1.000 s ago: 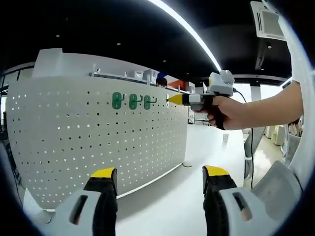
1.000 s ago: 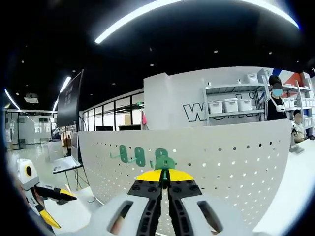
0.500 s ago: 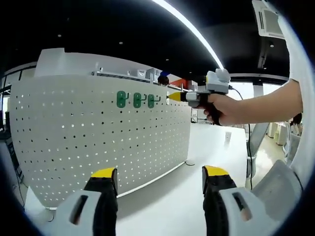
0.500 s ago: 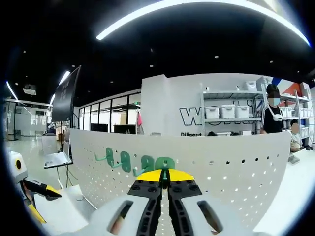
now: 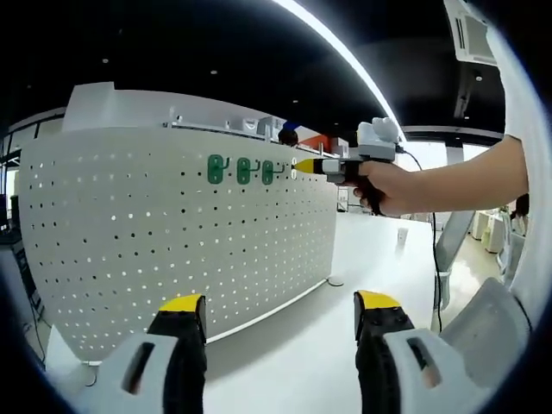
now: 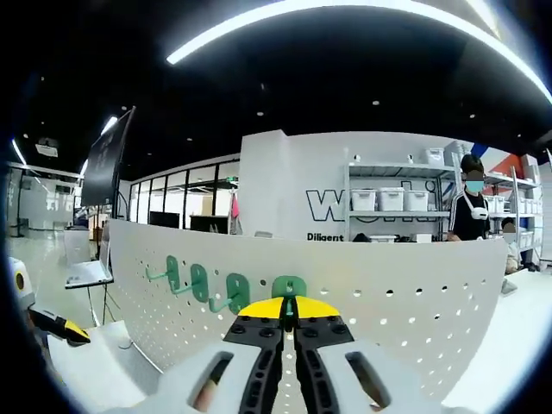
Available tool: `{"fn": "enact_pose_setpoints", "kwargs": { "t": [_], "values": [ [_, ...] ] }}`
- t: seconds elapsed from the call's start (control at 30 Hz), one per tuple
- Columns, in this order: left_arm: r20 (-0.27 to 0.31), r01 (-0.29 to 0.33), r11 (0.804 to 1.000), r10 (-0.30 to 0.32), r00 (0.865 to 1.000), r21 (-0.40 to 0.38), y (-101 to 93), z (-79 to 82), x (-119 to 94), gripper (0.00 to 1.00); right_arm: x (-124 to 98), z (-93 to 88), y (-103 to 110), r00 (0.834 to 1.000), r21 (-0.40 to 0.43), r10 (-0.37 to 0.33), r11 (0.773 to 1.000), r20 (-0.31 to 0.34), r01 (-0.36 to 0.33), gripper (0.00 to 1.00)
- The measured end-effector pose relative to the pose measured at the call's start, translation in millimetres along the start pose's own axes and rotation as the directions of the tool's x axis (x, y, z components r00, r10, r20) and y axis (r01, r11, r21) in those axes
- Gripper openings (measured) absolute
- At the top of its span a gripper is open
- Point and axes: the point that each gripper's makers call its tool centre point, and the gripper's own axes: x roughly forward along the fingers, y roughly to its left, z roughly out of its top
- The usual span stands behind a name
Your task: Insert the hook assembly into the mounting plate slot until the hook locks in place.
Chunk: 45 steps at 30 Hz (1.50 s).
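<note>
The white perforated mounting plate (image 5: pixel 172 241) stands upright on a white table, with three green hooks (image 5: pixel 243 170) in a row near its top edge. My right gripper (image 5: pixel 300 165), held by a hand, has its yellow tip against the plate just right of that row. In the right gripper view its jaws (image 6: pixel 289 304) are shut on a green hook (image 6: pixel 289 285) pressed to the plate (image 6: pixel 405 302), beside the other hooks (image 6: pixel 198 280). My left gripper (image 5: pixel 280 304) hangs open low in front of the plate, holding nothing; its yellow tip (image 6: pixel 53 324) shows at lower left.
The white table (image 5: pixel 362 259) runs on to the right of the plate. Behind the plate stand shelves with white bins (image 6: pixel 392 200) and a person (image 6: pixel 470 203). A laptop (image 6: pixel 82 272) sits at the left, beyond the plate's end.
The right gripper with its hook has closed a little on the row of hooks, near the plate's top. In the right gripper view the row has slid left. The left gripper stays open.
</note>
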Motion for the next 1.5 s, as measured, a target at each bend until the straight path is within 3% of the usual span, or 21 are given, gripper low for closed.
{"fn": "enact_pose_setpoints", "kwargs": {
  "t": [0.7, 1.03, 1.17, 1.5],
  "values": [
    [-0.016, -0.005, 1.0, 0.005, 1.0, 0.002, 3.7, -2.2, 1, 0.71, 10, -7.6, -3, 1.0, -0.009, -0.023, 1.0, 0.008, 0.023, 0.0],
    [-0.022, -0.007, 1.0, 0.007, 1.0, 0.004, 5.1, -3.9, 0, 0.7, 14, -7.5, -1, 0.992, -0.072, -0.126, 0.989, 0.015, 0.127, 0.01],
    [-0.02, -0.009, 1.0, 0.009, 1.0, 0.0, 5.3, -4.0, -2, 0.7, 14, -8.7, -2, 0.985, -0.046, -0.174, 0.984, 0.02, 0.175, 0.01],
    [-0.014, -0.002, 1.0, 0.002, 1.0, -0.006, 2.7, -5.8, -1, 0.7, 14, -10.4, -3, 0.977, -0.014, -0.214, 0.977, 0.02, 0.214, 0.01]
  ]
}}
